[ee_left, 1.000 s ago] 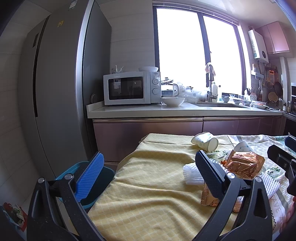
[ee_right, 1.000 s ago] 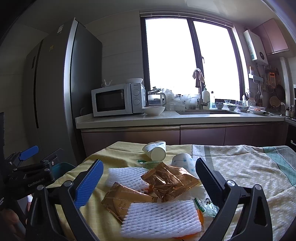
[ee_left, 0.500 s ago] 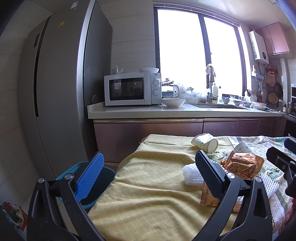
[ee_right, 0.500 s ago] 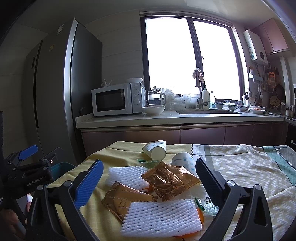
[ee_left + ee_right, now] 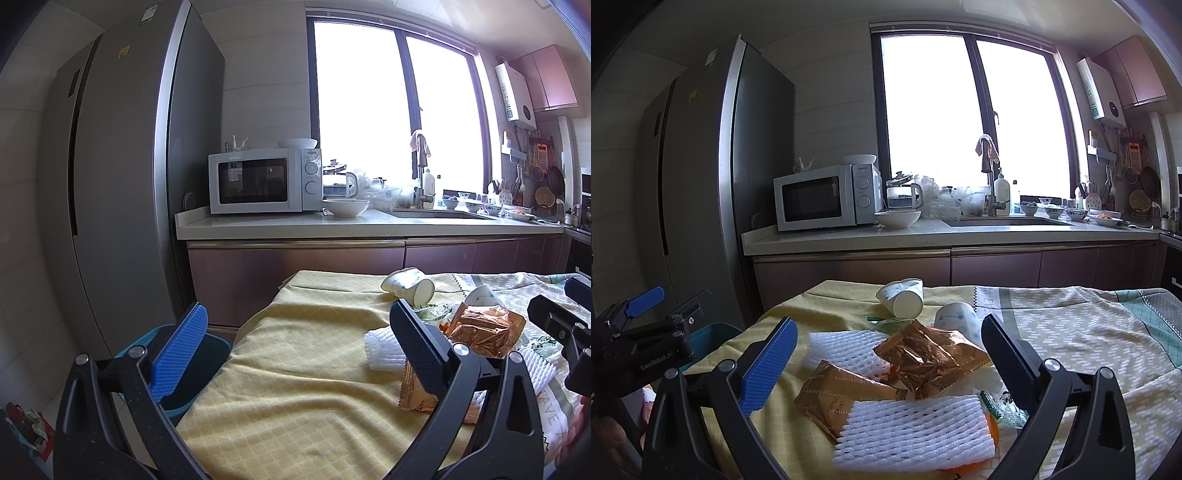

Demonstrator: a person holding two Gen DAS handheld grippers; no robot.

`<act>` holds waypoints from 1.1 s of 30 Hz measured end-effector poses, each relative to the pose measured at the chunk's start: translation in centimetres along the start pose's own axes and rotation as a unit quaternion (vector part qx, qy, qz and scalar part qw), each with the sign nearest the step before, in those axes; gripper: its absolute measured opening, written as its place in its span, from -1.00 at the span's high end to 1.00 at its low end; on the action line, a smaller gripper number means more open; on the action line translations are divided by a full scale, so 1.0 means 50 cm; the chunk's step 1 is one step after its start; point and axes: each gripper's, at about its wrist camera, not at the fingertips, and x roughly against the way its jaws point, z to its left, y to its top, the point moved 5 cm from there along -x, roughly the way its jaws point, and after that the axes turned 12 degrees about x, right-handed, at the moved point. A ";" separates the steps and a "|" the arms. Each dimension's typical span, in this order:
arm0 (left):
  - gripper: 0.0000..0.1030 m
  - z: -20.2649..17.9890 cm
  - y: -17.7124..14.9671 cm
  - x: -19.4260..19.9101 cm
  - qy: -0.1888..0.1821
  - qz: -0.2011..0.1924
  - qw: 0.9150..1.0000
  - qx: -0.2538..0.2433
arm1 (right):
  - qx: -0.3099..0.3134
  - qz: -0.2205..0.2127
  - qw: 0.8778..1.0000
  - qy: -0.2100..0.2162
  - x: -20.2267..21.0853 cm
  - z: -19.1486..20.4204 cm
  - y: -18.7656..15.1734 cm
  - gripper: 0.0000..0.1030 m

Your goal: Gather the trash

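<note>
A heap of trash lies on the cloth-covered table (image 5: pixel 1071 332): two copper foil wrappers (image 5: pixel 931 354) (image 5: pixel 842 395), two white foam nets (image 5: pixel 916 432) (image 5: pixel 846 347) and two tipped paper cups (image 5: pixel 903 295) (image 5: pixel 956 317). My right gripper (image 5: pixel 886 365) stands open just above and in front of the heap, with nothing between its fingers. My left gripper (image 5: pixel 299 354) is open too, over the bare yellow cloth left of the pile, where the foil wrapper (image 5: pixel 484 328) and a cup (image 5: pixel 408 288) show. A blue trash bin (image 5: pixel 192 365) sits on the floor by the table's left edge.
Behind the table runs a kitchen counter (image 5: pixel 369 225) with a microwave (image 5: pixel 264 181), a bowl and a sink. A tall grey fridge (image 5: pixel 122 184) stands at the left. The left gripper's body (image 5: pixel 646 347) shows at the left of the right wrist view.
Almost nothing has changed; both grippers stay open and drift only slightly. The trash has not moved.
</note>
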 end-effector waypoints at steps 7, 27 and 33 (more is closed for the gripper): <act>-0.89 0.000 0.000 0.000 0.000 0.000 1.000 0.000 | -0.001 0.000 1.000 -0.001 0.000 -0.001 -0.001 -0.87; -0.89 -0.009 -0.005 0.002 -0.004 0.004 1.000 -0.001 | -0.004 0.001 1.000 0.001 -0.002 -0.005 -0.002 -0.87; -0.89 -0.012 -0.007 -0.002 -0.006 0.008 1.000 -0.001 | -0.005 0.000 1.000 0.003 -0.003 -0.008 -0.003 -0.87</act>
